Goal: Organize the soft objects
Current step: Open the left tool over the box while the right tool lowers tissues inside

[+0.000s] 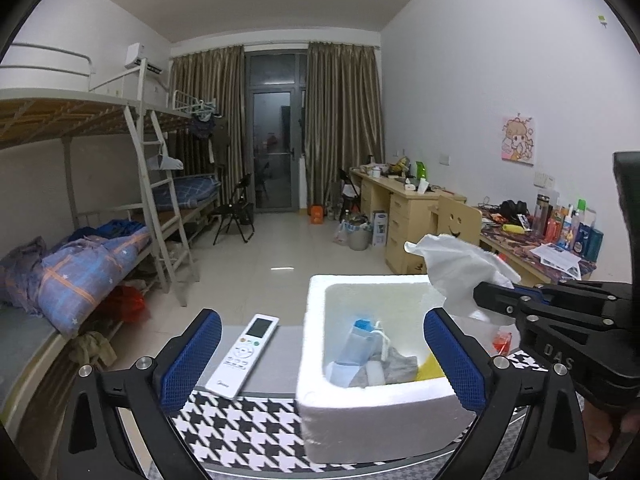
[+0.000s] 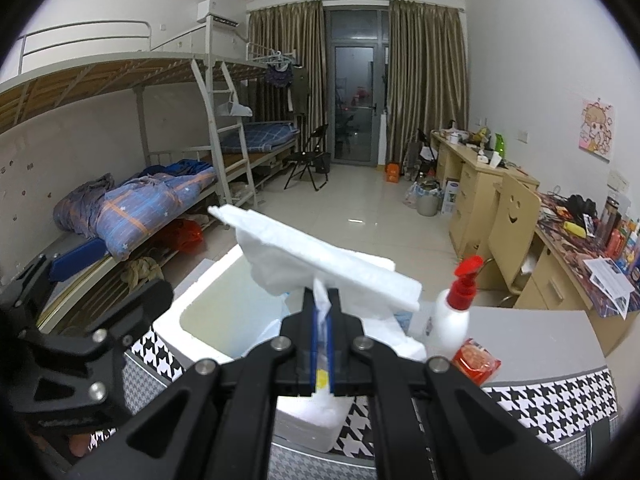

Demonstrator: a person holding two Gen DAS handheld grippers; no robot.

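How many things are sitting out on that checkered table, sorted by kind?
Foam box: 1
Remote control: 1
Spray bottle: 1
Red packet: 1
Total: 4
Not counted: the soft items inside the box, or the white cloth pinched in the right gripper.

Both wrist views sit close above the foam box (image 1: 376,412), facing the curtained door (image 2: 356,104), which both share.
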